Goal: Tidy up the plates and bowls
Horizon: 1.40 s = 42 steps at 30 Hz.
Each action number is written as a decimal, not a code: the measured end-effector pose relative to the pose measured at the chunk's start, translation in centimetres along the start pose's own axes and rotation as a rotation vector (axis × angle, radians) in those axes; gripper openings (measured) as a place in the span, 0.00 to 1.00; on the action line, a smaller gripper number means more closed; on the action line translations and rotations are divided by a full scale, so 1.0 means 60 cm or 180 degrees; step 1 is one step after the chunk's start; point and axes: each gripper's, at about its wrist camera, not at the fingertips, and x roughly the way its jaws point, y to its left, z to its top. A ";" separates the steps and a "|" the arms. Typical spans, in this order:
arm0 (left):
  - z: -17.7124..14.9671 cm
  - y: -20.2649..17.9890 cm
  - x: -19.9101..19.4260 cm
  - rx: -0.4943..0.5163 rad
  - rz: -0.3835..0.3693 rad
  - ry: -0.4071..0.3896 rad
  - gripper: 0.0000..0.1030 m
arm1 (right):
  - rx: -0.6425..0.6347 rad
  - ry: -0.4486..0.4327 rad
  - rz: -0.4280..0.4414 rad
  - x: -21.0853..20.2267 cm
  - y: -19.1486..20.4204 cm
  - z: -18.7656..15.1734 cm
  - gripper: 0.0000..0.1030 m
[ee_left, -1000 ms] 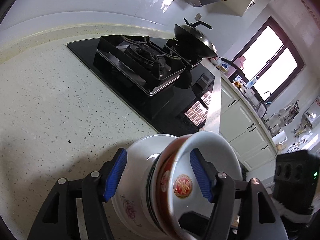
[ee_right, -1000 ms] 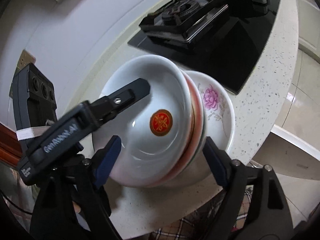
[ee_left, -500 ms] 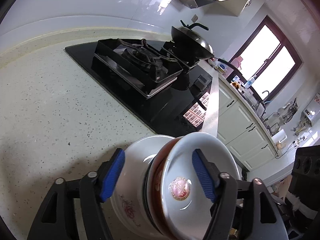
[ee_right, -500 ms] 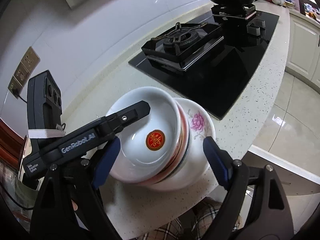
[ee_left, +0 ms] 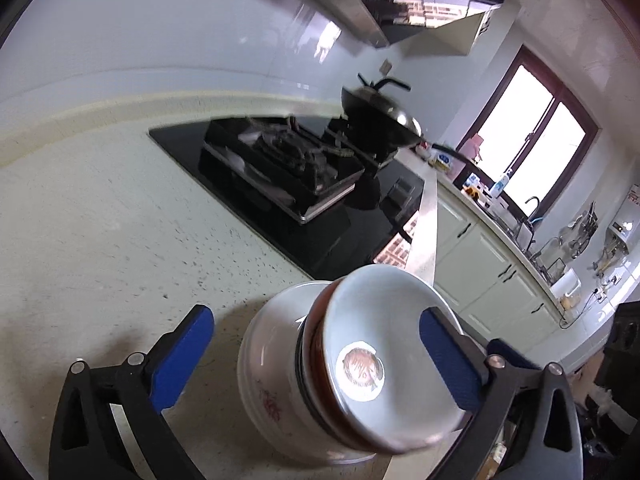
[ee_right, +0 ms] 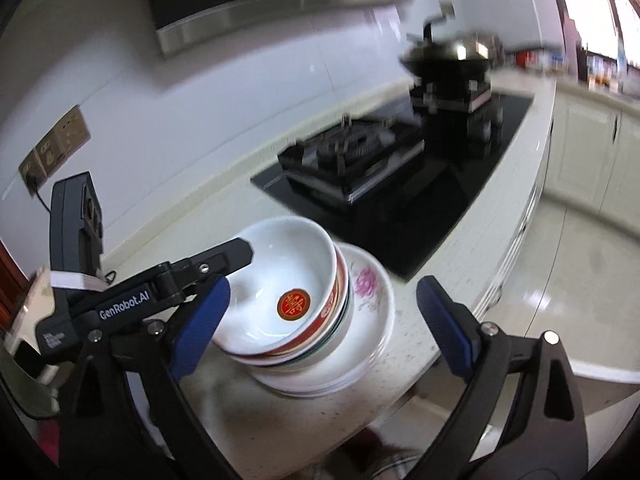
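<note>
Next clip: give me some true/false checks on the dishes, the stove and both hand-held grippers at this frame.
1. The bowls sit stacked in a flowered plate. True.
2. The top bowl has a red emblem inside. True.
3. The right hand-held gripper clamps the bowls. False: its jaws are opening and clear of them.
4. The stack stands on the stove. False: it is on the counter.
5. A wok sits on the far burner. True.
</note>
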 end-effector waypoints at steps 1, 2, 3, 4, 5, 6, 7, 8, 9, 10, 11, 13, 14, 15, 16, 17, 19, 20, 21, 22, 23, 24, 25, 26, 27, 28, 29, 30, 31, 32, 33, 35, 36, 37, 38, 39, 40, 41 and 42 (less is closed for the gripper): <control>-0.003 -0.002 -0.012 0.0039 0.0038 -0.0050 1.00 | -0.0048 -0.0092 -0.0038 -0.011 0.004 -0.003 0.94; -0.007 -0.004 -0.022 0.0085 0.0073 -0.0090 1.00 | -0.0108 -0.0217 -0.0076 -0.027 0.008 -0.008 0.96; -0.013 -0.006 -0.033 0.0143 0.0102 -0.0129 1.00 | -0.0160 -0.0330 -0.0103 -0.040 0.011 -0.013 0.97; -0.019 -0.008 -0.044 0.0208 0.0144 -0.0162 1.00 | -0.0204 -0.0434 -0.0135 -0.054 0.015 -0.018 0.97; -0.026 -0.010 -0.054 0.0264 0.0194 -0.0189 1.00 | -0.0246 -0.0556 -0.0168 -0.069 0.019 -0.024 0.98; -0.034 -0.013 -0.066 0.0325 0.0242 -0.0222 1.00 | -0.0280 -0.0668 -0.0188 -0.083 0.022 -0.030 0.98; -0.043 -0.016 -0.078 0.0392 0.0273 -0.0263 1.00 | -0.0305 -0.0756 -0.0194 -0.095 0.025 -0.035 1.00; -0.053 -0.018 -0.090 0.0457 0.0292 -0.0304 1.00 | -0.0321 -0.0859 -0.0185 -0.110 0.028 -0.046 1.00; -0.063 -0.020 -0.102 0.0523 0.0330 -0.0344 1.00 | -0.0326 -0.0908 -0.0178 -0.116 0.030 -0.052 1.00; -0.072 -0.022 -0.113 0.0578 0.0374 -0.0364 1.00 | -0.0330 -0.0922 -0.0179 -0.121 0.031 -0.058 1.00; -0.082 -0.023 -0.121 0.0617 0.0398 -0.0369 1.00 | -0.0310 -0.0906 -0.0209 -0.125 0.031 -0.066 1.00; -0.103 -0.024 -0.139 0.0676 0.0408 -0.0380 1.00 | -0.0216 -0.0901 -0.0212 -0.134 0.026 -0.082 1.00; -0.113 -0.024 -0.146 0.0691 0.0417 -0.0381 1.00 | -0.0150 -0.0925 -0.0211 -0.141 0.022 -0.091 1.00; -0.123 -0.024 -0.152 0.0704 0.0433 -0.0378 1.00 | -0.0093 -0.0957 -0.0216 -0.149 0.020 -0.100 1.00; -0.133 -0.023 -0.158 0.0707 0.0457 -0.0370 1.00 | -0.0072 -0.0969 -0.0200 -0.154 0.020 -0.106 1.00; -0.142 -0.022 -0.163 0.0707 0.0467 -0.0361 1.00 | -0.0078 -0.0956 -0.0169 -0.158 0.022 -0.113 1.00; -0.158 -0.020 -0.170 0.0712 0.0429 -0.0333 1.00 | -0.0151 -0.0955 -0.0193 -0.162 0.029 -0.125 1.00; -0.164 -0.018 -0.172 0.0701 0.0425 -0.0318 1.00 | -0.0222 -0.0971 -0.0231 -0.165 0.036 -0.132 1.00; -0.170 -0.015 -0.174 0.0683 0.0423 -0.0307 1.00 | -0.0259 -0.0980 -0.0257 -0.168 0.039 -0.137 1.00; -0.177 -0.015 -0.177 0.0670 0.0412 -0.0313 1.00 | -0.0290 -0.0995 -0.0295 -0.172 0.043 -0.144 1.00; -0.185 -0.012 -0.181 0.0657 0.0409 -0.0331 1.00 | -0.0304 -0.1014 -0.0334 -0.174 0.045 -0.149 1.00; -0.190 -0.010 -0.184 0.0640 0.0432 -0.0364 1.00 | -0.0299 -0.1017 -0.0355 -0.176 0.046 -0.154 1.00; -0.195 -0.008 -0.187 0.0629 0.0483 -0.0408 1.00 | -0.0279 -0.1014 -0.0379 -0.177 0.046 -0.158 1.00; -0.200 -0.007 -0.190 0.0626 0.0539 -0.0445 1.00 | -0.0244 -0.1006 -0.0406 -0.178 0.045 -0.162 1.00; -0.204 -0.007 -0.192 0.0630 0.0608 -0.0477 1.00 | -0.0199 -0.1004 -0.0436 -0.177 0.043 -0.164 1.00; -0.206 -0.010 -0.195 0.0654 0.0674 -0.0508 1.00 | -0.0171 -0.1018 -0.0454 -0.177 0.042 -0.166 1.00; -0.209 -0.014 -0.197 0.0700 0.0709 -0.0542 1.00 | -0.0151 -0.1033 -0.0475 -0.179 0.041 -0.169 1.00; -0.210 -0.018 -0.198 0.0770 0.0741 -0.0585 1.00 | -0.0118 -0.1039 -0.0512 -0.181 0.040 -0.171 1.00; -0.211 -0.021 -0.199 0.0823 0.0791 -0.0629 1.00 | -0.0087 -0.1042 -0.0536 -0.181 0.039 -0.171 1.00; -0.211 -0.022 -0.199 0.0834 0.0817 -0.0671 1.00 | -0.0053 -0.1050 -0.0583 -0.181 0.038 -0.170 1.00; -0.214 -0.022 -0.202 0.0832 0.0819 -0.0715 1.00 | -0.0017 -0.1073 -0.0662 -0.184 0.039 -0.173 1.00; -0.220 -0.021 -0.199 0.0839 0.0799 -0.0712 1.00 | 0.0046 -0.1137 -0.0776 -0.187 0.037 -0.177 1.00; -0.222 -0.021 -0.193 0.0859 0.0792 -0.0654 1.00 | 0.0077 -0.1170 -0.0807 -0.189 0.035 -0.180 1.00; -0.225 -0.023 -0.185 0.0887 0.0795 -0.0566 1.00 | 0.0108 -0.1192 -0.0844 -0.190 0.033 -0.183 1.00; -0.227 -0.023 -0.179 0.0914 0.0793 -0.0484 1.00 | 0.0122 -0.1186 -0.0873 -0.188 0.032 -0.185 1.00; -0.227 -0.025 -0.176 0.0946 0.0786 -0.0414 1.00 | 0.0133 -0.1163 -0.0912 -0.185 0.031 -0.186 1.00; -0.227 -0.026 -0.178 0.0963 0.0796 -0.0408 1.00 | 0.0141 -0.1145 -0.0945 -0.182 0.030 -0.188 1.00; -0.227 -0.025 -0.183 0.0955 0.0811 -0.0450 1.00 | 0.0149 -0.1126 -0.0970 -0.178 0.030 -0.190 1.00; -0.225 -0.022 -0.190 0.0930 0.0823 -0.0506 1.00 | 0.0157 -0.1110 -0.0984 -0.174 0.029 -0.193 1.00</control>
